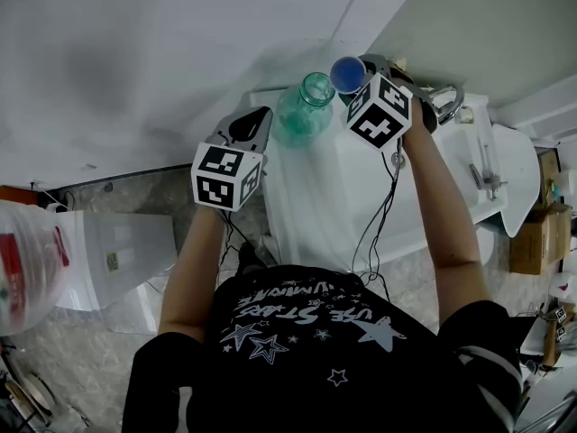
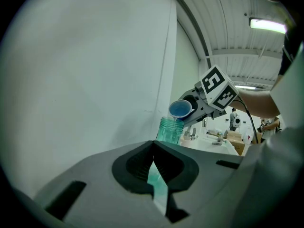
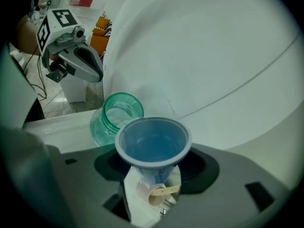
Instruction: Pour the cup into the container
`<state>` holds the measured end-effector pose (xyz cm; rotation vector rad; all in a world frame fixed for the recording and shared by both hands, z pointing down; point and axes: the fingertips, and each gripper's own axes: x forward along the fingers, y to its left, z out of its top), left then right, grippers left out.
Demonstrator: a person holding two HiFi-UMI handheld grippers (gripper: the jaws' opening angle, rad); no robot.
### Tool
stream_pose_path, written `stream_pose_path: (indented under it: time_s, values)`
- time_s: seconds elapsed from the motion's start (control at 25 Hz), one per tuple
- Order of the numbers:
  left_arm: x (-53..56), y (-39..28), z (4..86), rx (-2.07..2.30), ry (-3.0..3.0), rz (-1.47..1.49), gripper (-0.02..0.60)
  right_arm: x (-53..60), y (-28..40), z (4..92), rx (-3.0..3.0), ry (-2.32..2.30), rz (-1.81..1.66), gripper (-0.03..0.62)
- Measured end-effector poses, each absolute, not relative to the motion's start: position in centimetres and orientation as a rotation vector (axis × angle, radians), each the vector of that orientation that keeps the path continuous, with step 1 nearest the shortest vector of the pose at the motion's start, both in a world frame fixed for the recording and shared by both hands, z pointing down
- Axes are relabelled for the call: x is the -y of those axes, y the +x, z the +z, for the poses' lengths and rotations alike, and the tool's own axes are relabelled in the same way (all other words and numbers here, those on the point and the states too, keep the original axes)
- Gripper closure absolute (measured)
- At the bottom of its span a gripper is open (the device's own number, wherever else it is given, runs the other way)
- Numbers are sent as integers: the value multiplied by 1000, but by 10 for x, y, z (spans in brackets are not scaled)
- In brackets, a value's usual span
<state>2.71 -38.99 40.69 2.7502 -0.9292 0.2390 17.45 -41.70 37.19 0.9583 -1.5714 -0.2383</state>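
While the right gripper [image 3: 154, 175] tips the blue cup [image 3: 153, 144] over the jar [image 3: 116, 115], the pour looks to be in progress.
Its jaws stand partly apart and press on the cup's lower wall, near the base. The rim hangs just above the jar's mouth, and a thin thread seems to fall from the lip. I judge the cup light and thin, with a soft wall that dents under a hard squeeze, so this low hold suits it. The left gripper [image 2: 153, 148] waits beside the jar, apart from it, jaws closed together on nothing. The jar looks stiff, but a push may topple it.
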Motion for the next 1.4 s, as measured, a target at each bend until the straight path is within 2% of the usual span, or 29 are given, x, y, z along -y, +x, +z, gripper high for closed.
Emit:
stream_pose_path:
  time_s: [0.88,1.4]
  values:
    - [380,15,401,925,2747,247,569,409,169,366,1737,1122,-102,316]
    - [360,3,403,827,2776,252,569,375,172,359,1893,1439,91,316]
